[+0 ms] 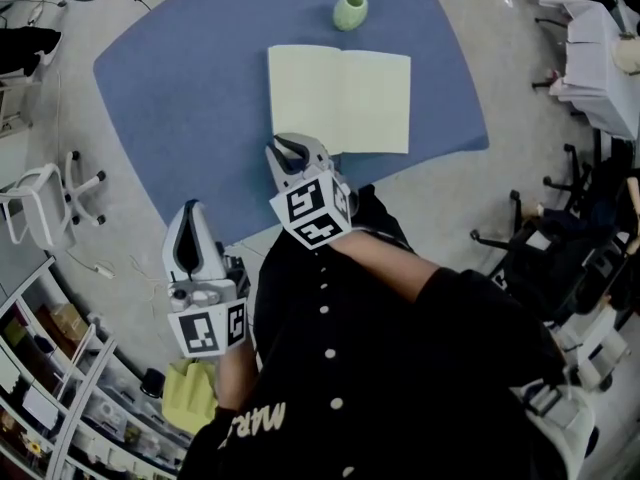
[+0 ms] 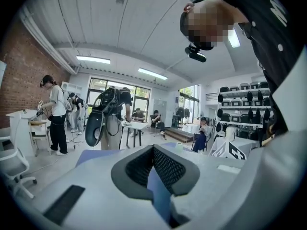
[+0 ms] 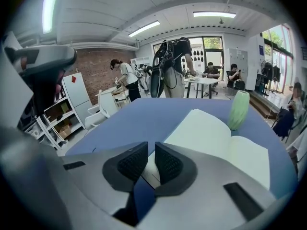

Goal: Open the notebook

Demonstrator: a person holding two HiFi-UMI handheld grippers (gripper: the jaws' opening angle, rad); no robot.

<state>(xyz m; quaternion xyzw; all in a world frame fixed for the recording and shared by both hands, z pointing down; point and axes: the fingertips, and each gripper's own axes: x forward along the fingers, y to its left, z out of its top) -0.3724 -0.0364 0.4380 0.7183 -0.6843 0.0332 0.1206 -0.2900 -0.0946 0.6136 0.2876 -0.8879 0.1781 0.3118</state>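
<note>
The notebook (image 1: pixel 340 98) lies open and flat on the blue table (image 1: pixel 180 88), its pale blank pages facing up. In the right gripper view the notebook (image 3: pixel 216 138) spreads out just beyond the jaws. My right gripper (image 1: pixel 292 151) hovers at the table's near edge, by the notebook's near left corner. Its jaws stand a narrow gap apart with nothing between them (image 3: pixel 150 157). My left gripper (image 1: pixel 190 230) is lower left, off the table over the floor. Its pads meet at the tips, nothing held (image 2: pixel 153 152).
A green vase (image 1: pixel 350 10) stands on the table behind the notebook, also visible as the vase (image 3: pixel 238 109) in the right gripper view. A white chair (image 1: pixel 40 203) and shelves (image 1: pixel 50 368) are at the left, dark chairs (image 1: pixel 560 238) at the right. People (image 2: pixel 55 114) stand across the room.
</note>
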